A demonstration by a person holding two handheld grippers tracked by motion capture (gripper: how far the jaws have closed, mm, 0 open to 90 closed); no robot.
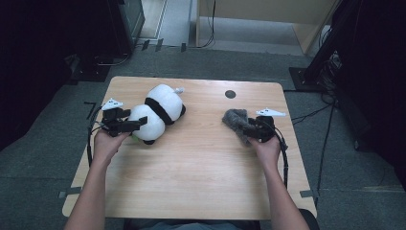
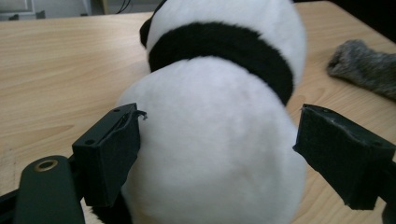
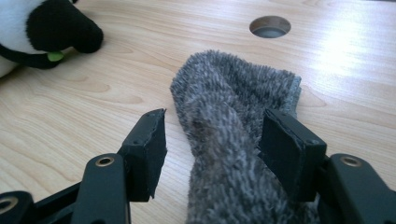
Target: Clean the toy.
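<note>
The panda plush (image 1: 158, 111), upper left of the table (image 1: 201, 167), is soft and light, so the wide-open left gripper (image 2: 217, 154) should squeeze its round body, while the right gripper (image 3: 212, 149) sits loosely open around the fuzzy grey sock (image 3: 233, 121).

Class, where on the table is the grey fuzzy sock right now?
In the high view, the grey sock lies right of centre, between the right claw's jaws, below the round table hole.

table (image 1: 191, 182): wooden | on it: plush panda (image 1: 160, 112), grey sock (image 1: 235, 120)
</note>
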